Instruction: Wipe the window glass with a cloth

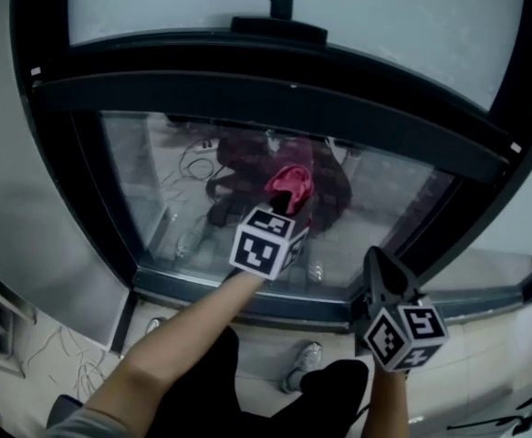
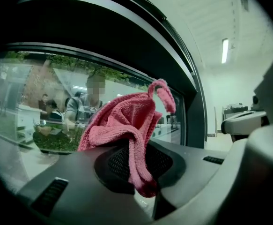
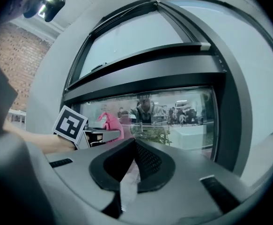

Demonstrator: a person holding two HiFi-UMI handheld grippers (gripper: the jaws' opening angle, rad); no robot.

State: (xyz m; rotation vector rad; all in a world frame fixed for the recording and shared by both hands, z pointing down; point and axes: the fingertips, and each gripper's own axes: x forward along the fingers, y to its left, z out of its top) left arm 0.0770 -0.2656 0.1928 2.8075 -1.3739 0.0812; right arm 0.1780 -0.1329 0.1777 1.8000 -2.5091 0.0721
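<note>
Left gripper, jaws clamped on the pink cloth, raised to the lower window glass, contact unclear; right gripper closed, empty, held low; advised: press the cloth's loose fold flat, wipe in overlapping strokes.

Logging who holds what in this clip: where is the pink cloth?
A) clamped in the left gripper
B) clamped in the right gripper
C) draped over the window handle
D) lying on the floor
A: the left gripper view shows the pink cloth pinched between the jaws of the left gripper, while the right gripper has its jaws together on nothing.
</note>
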